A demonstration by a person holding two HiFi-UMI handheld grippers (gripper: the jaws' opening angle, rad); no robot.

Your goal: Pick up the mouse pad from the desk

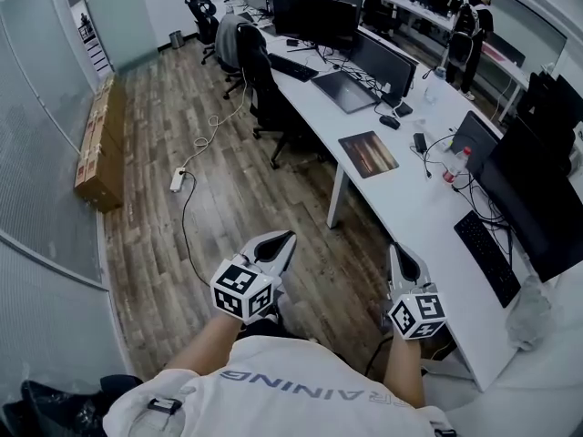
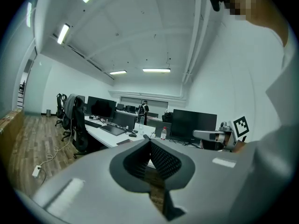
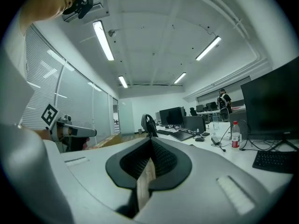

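Only the head view shows the wood floor: at its left a row of cardboard boxes (image 1: 98,148) lines the glass wall, and 1 white power strip (image 1: 178,180) lies on the boards with its cable. Next come the 2 grippers, held side by side above the floor and well apart from the desk top. The left gripper (image 1: 281,240) has its jaws together at the tips with nothing between them, which its own view confirms (image 2: 149,142). That view alone also catches the right gripper from the side (image 2: 211,135), and 1 person (image 2: 142,109) standing at the far desks. The 1 mouse pad (image 1: 368,154), brown with a picture print, lies flat near the front edge of the white desk (image 1: 414,208), ahead of both grippers and touched by neither. The right gripper (image 1: 399,255) is likewise fully closed and empty, as its own view shows (image 3: 150,142). Only that view shows 4 ceiling light strips (image 3: 103,38). It also shows 1 red-capped bottle (image 3: 235,134), seen small in the head view (image 1: 460,162), and 1 keyboard (image 3: 275,161) at far right.
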